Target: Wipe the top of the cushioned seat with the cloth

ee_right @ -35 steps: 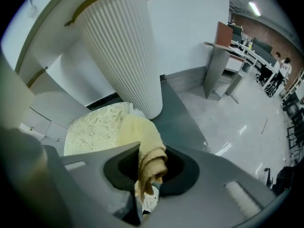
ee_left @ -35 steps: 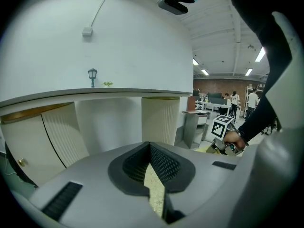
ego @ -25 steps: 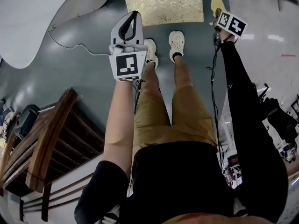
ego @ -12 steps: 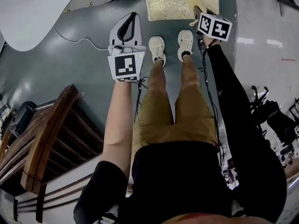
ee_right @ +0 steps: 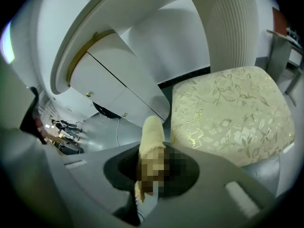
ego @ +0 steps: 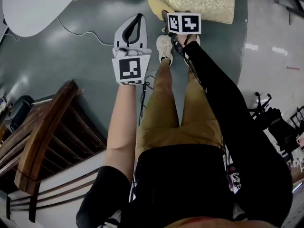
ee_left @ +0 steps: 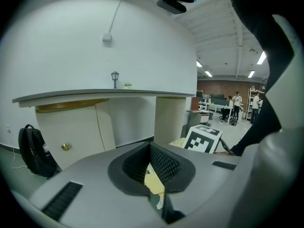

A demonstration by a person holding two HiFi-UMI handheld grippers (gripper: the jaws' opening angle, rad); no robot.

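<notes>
Head view: your left gripper (ego: 137, 16) hangs over bare floor (ego: 85, 56). Its jaws are pinched together at the tips w/ only floor showing thru the loop, so nothing's in it. Your right gripper (ego: 166, 17) is out ahead of your shoes (ego: 164, 49), near the front-left corner of the cushioned seat (ego: 204, 1), w/ the yellow cloth (ego: 156, 4) sticking out past it. The cloth sits just beside the seat's edge, over floor, not on the top.

Left gripper view: jaws closed, nothing clamped. A pale yellow bit shows thru the gap, prob. something beyond; can't tell what.

Right gripper view: jaws are clamped on the cloth (ee_right: 152, 132), which pokes forward between them. The seat (ee_right: 232, 113) fills the right side w/ its gold floral top. The cloth tip is just left of its near edge, apart from the top as far as I can see.

Progress, my read: the cloth's in hand & you're at the seat, but there's no contact w/ the top, so the wipe looks not yet begun. Left to do: bring the cloth over onto the cushion, press it flat, sweep across the whole top.
</notes>
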